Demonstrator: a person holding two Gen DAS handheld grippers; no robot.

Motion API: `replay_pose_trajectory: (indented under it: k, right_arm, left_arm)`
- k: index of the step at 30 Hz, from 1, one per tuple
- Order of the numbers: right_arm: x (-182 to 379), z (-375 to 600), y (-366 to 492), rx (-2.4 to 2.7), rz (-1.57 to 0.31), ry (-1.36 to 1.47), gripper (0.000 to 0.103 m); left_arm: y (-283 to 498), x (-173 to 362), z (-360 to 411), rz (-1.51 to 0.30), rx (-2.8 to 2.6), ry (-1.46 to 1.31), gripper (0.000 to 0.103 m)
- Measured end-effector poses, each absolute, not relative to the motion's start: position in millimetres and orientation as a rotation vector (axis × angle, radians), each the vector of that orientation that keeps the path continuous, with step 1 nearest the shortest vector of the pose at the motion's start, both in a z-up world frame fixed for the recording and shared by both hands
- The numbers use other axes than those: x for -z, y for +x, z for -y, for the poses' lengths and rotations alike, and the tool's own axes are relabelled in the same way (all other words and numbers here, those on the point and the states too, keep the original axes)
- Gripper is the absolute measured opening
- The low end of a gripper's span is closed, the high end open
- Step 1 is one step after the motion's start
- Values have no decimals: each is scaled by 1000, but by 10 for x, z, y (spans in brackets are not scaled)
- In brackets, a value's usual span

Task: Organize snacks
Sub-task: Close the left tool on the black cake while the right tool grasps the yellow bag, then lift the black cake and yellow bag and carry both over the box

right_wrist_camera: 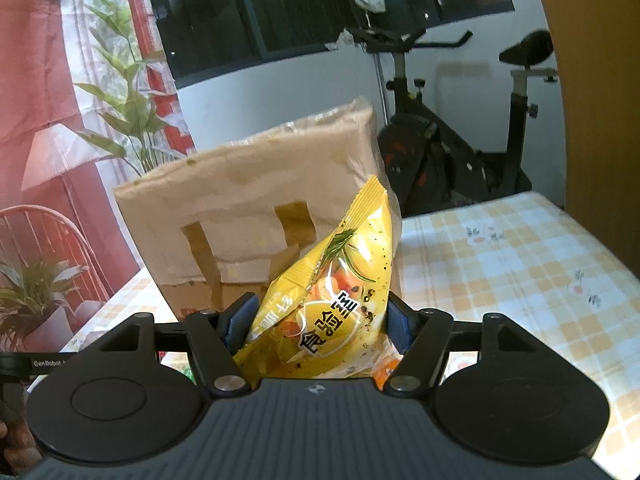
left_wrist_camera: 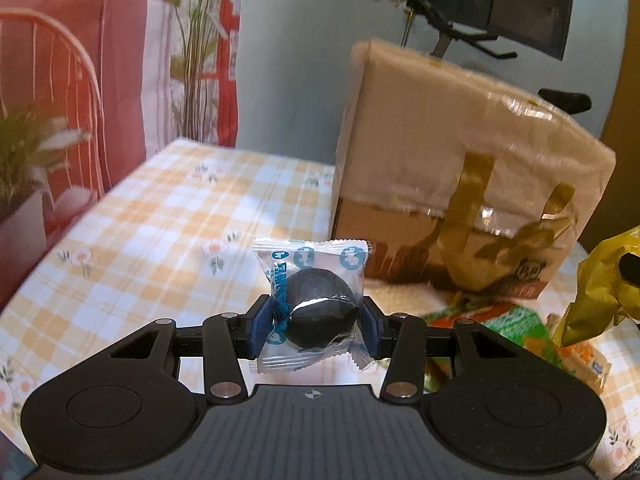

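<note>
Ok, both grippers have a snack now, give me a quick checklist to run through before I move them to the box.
1. Left gripper grip: blue pads press both sides of the clear-wrapped dark round snack. Ok.
2. Right gripper grip: pads clamp the yellow snack bag, which stands tilted. Ok.
3. Both snacks lifted clear of the checked tablecloth: looks so. Ok.
4. Cardboard box ready to receive: its visible faces are taped shut, and no opening shows in either view. Cannot tell.
5. Path ahead of the left gripper: bare cloth up to the box. Ok.
6. Remaining snacks lie low at the right, beside the box. Ok.
</note>
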State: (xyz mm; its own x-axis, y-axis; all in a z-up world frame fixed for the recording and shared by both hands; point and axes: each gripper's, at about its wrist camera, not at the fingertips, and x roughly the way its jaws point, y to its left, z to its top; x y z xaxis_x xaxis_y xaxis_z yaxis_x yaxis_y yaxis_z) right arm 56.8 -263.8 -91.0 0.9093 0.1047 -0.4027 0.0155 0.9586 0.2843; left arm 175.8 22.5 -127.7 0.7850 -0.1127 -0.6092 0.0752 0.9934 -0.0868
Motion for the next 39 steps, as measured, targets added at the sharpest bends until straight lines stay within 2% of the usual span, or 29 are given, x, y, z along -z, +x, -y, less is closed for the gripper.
replay_pose_trajectory:
  k: [10, 23, 31, 39]
  right_arm:
    - [568, 2625, 526, -76, -329, 234, 68]
    - [-151, 2722, 647, -121, -128, 239, 68]
    - [-419, 2710, 1135, -181, -99, 193, 68]
    - [-392, 2702, 1864, -215, -147, 183, 68]
  left_arm:
    - [1769, 795, -131, -519, 168, -16, 49]
    - [2016, 111, 135, -356, 270, 4, 49]
    - [2410, -53, 337, -324, 329, -2, 49]
    - [3015, -34, 499, -376, 365, -33, 49]
